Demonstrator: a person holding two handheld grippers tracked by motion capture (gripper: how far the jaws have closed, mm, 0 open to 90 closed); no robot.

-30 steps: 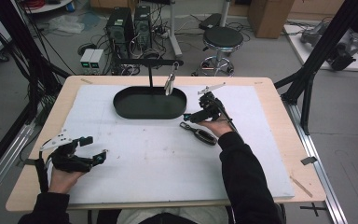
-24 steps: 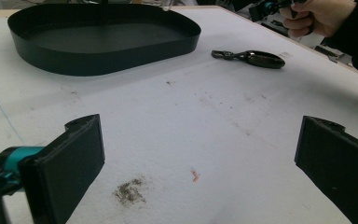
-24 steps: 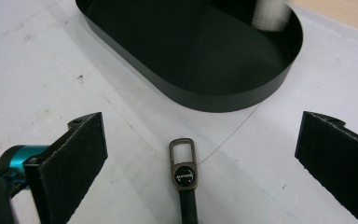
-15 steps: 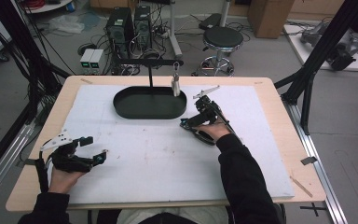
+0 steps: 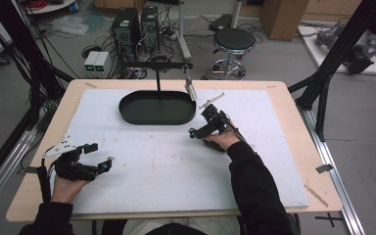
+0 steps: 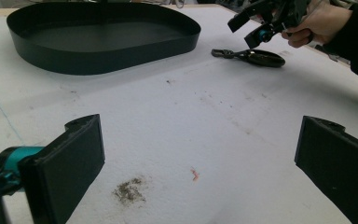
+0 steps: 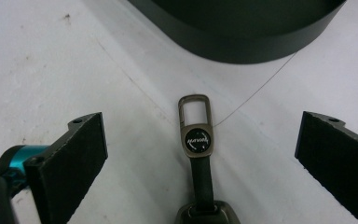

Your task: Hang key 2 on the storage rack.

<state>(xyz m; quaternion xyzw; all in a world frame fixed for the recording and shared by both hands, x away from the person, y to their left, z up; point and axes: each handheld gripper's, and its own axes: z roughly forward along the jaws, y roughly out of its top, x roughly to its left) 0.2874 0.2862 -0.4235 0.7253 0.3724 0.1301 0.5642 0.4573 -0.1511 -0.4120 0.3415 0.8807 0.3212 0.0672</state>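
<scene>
Hand-held gripper (image 7: 200,154) gapes over key fob (image 7: 196,154) on white table mat (image 7: 51,70).

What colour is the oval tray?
Black, clearest in the left gripper view: tray.

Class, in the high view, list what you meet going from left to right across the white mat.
Left claw → black oval tray → right claw

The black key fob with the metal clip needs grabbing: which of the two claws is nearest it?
The right claw: open, its jaws straddle the black key fob beside the black oval tray. The left claw sits far off.
</scene>
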